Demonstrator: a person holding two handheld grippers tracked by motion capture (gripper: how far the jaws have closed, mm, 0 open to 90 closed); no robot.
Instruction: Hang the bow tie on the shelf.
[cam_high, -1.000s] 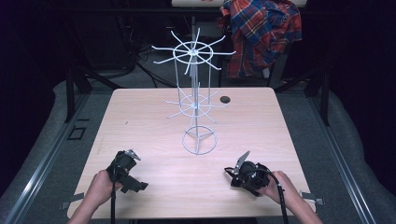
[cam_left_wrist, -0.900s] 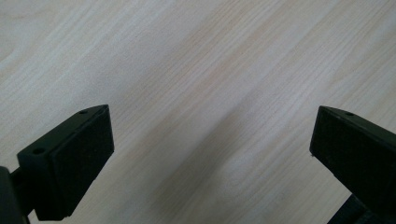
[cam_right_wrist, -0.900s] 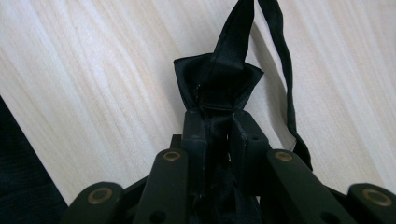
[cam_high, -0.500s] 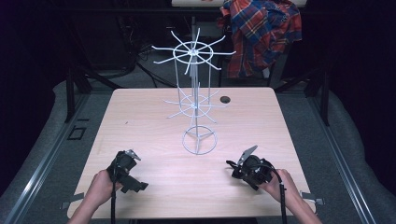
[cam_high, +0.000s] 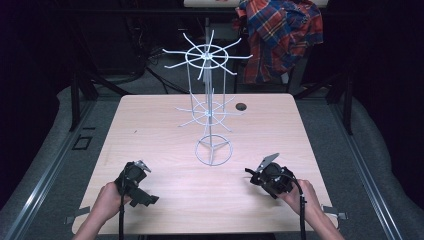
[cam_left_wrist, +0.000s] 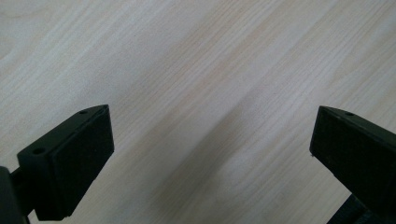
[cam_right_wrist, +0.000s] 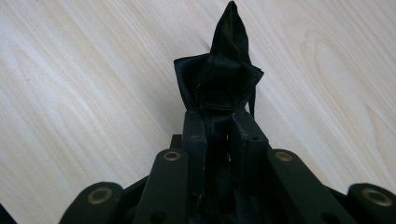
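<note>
Low over the near left of the wooden table (cam_high: 150, 130), a hand holds my left gripper (cam_high: 142, 187). In its own view the left gripper (cam_left_wrist: 210, 121) is open, with bare wood between the two black pads (cam_left_wrist: 84, 154). At the near right, my right gripper (cam_high: 251, 173) is shut on a small piece of black cloth (cam_right_wrist: 224, 74). The cloth sticks out past the fingertips (cam_right_wrist: 194, 126) in a crumpled point, just above the tabletop. A white wire rack (cam_high: 207, 115) with spoke arms stands at the table's middle, farther back than both grippers.
The rack's ring base (cam_high: 214, 150) sits between and beyond the two grippers. A small dark round hole (cam_high: 241, 106) marks the table behind the rack. A plaid shirt (cam_high: 280, 35) hangs behind the table at the back right. Dark floor surrounds the table.
My right gripper has shifted slightly to the right and away from the front edge, still shut on the black cloth. The left gripper has not moved.
</note>
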